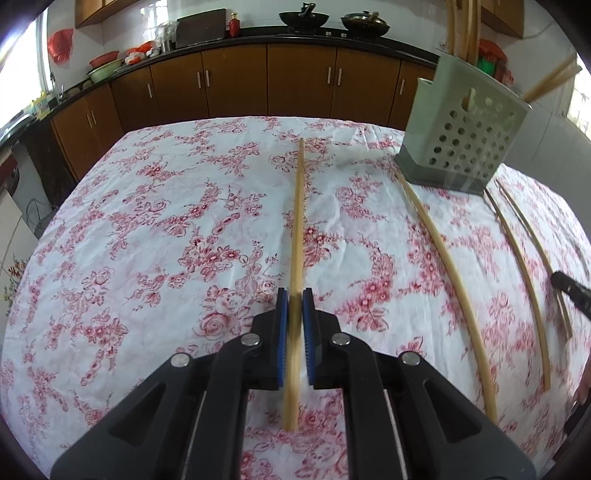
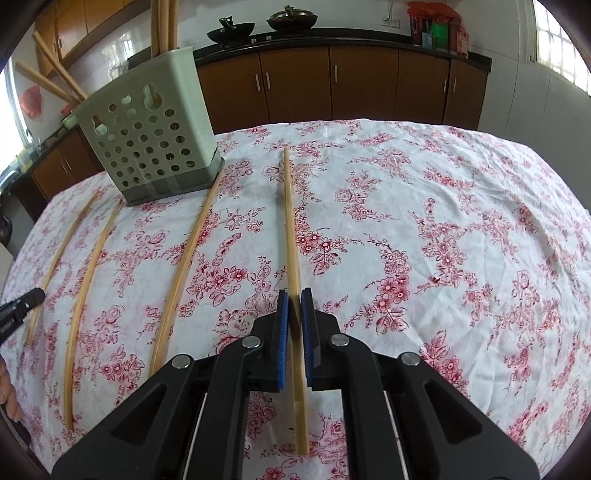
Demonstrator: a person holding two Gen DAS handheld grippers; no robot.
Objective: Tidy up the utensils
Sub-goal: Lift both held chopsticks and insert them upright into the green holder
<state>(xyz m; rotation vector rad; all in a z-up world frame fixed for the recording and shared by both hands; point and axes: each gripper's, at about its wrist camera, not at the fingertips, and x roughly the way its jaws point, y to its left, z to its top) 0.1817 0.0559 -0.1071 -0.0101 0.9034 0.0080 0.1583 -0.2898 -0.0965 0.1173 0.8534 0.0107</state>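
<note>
Right now your work surface is a table under a white cloth printed with red flowers (image 1: pixel 155 221). Toward its far side stands the pale green perforated plastic utensil holder (image 1: pixel 461 136), upright on its grey base, with several long bamboo chopsticks (image 1: pixel 463 26) already standing in it. Two more loose bamboo chopsticks (image 2: pixel 184 266) lie flat on the cloth between your grippers. Your left gripper (image 1: pixel 294 295) has its blue pads clamped tight on one bamboo chopstick (image 1: pixel 298 206), which points away along the cloth. Your right gripper (image 2: pixel 294 295) is likewise pinched shut on its own chopstick (image 2: pixel 290 221).
</note>
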